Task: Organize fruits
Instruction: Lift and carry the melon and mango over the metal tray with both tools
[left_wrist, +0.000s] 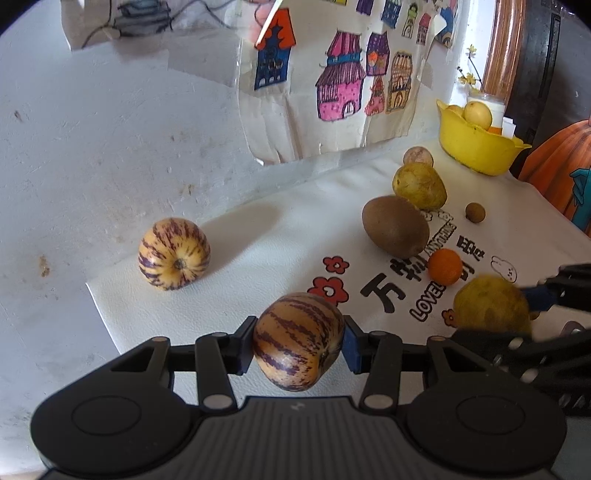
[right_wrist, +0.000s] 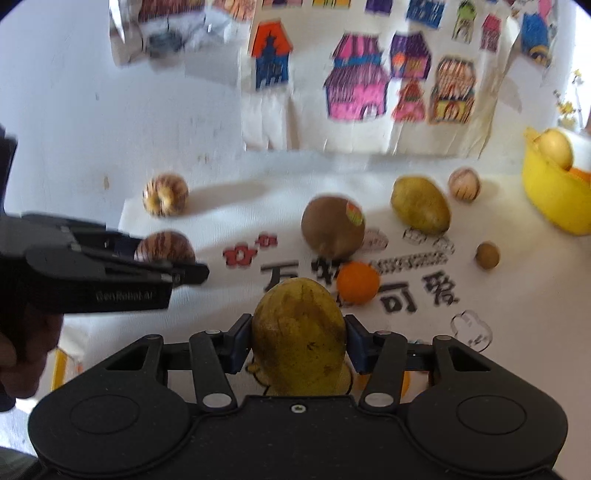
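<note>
My left gripper (left_wrist: 298, 345) is shut on a purple-striped melon (left_wrist: 295, 341), held just above the white printed mat (left_wrist: 258, 240). My right gripper (right_wrist: 298, 345) is shut on a yellow-green mango (right_wrist: 299, 332); in the left wrist view that mango (left_wrist: 491, 304) shows at the right with the right gripper (left_wrist: 532, 299) around it. A second striped melon (left_wrist: 173, 254) lies at the mat's far left corner. In the middle of the mat lie a brown kiwi (left_wrist: 395, 230), a small orange (left_wrist: 445, 266), another mango (left_wrist: 421, 185), a small longan (left_wrist: 475, 212) and a pale round fruit (left_wrist: 418, 156).
A yellow bowl (left_wrist: 476, 147) with fruit in it stands at the mat's far right. Behind the mat hangs a sheet with coloured house drawings (left_wrist: 332, 85) against the white wall. In the right wrist view the left gripper (right_wrist: 192, 275) and a hand (right_wrist: 22, 343) occupy the left side.
</note>
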